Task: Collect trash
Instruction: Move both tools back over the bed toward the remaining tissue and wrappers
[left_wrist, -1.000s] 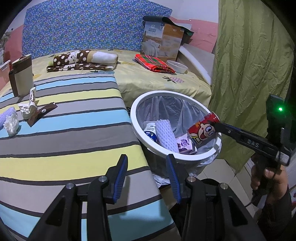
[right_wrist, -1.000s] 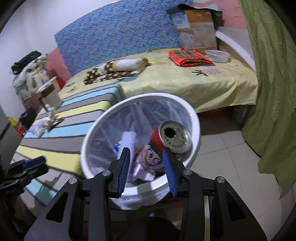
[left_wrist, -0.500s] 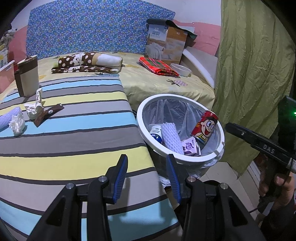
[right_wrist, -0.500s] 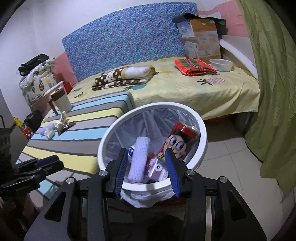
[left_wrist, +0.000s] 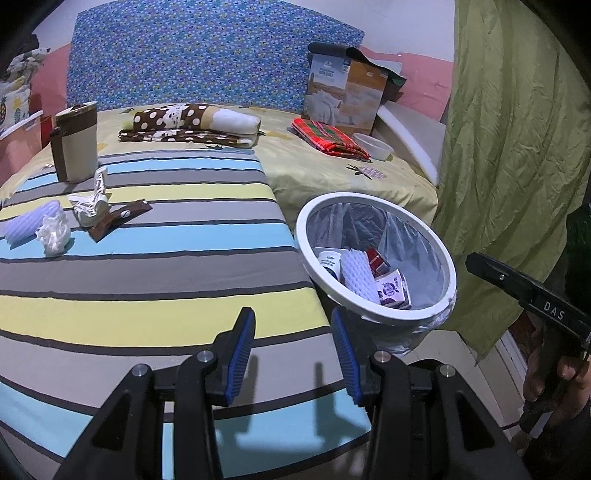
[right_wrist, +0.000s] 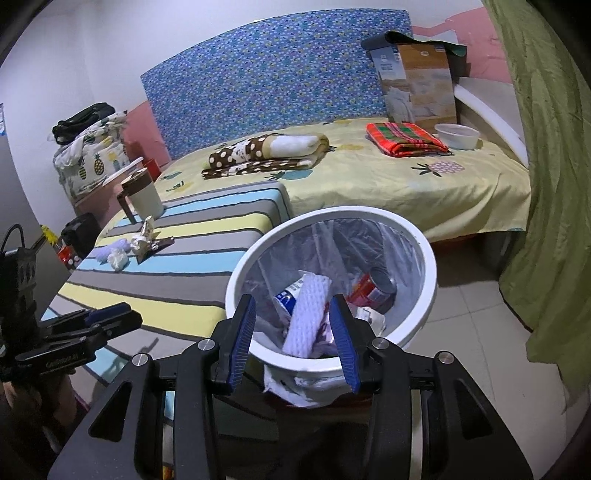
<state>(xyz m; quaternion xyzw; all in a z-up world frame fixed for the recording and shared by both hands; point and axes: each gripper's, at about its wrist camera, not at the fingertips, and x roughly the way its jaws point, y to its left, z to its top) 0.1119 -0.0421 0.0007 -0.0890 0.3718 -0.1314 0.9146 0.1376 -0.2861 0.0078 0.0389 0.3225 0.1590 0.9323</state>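
The bin (right_wrist: 424, 266) stands beside the striped table (left_wrist: 147, 295). In it lie a red can (right_wrist: 369, 290), a foam sleeve (right_wrist: 306, 314) and a small carton (left_wrist: 391, 291) (all loose). Both the left gripper (left_wrist: 291, 347) and the right gripper (right_wrist: 293, 341) gape empty near the bin. Wrappers (left_wrist: 92, 206), a tissue (left_wrist: 53, 232) and another sleeve (left_wrist: 31, 221) sit on the table, well away from the bin.

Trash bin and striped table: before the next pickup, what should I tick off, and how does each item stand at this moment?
1. Red can lies inside the bin: ok.
2. Right gripper open and empty: ok.
3. Left gripper open and empty over the striped table: ok.
4. Trash left to collect: not ok; a foam sleeve, a crumpled tissue, a crumpled wrapper and a brown wrapper lie on the table.
5. Room left in the bin: ok.
6. Whether the mug is trash: cannot tell.
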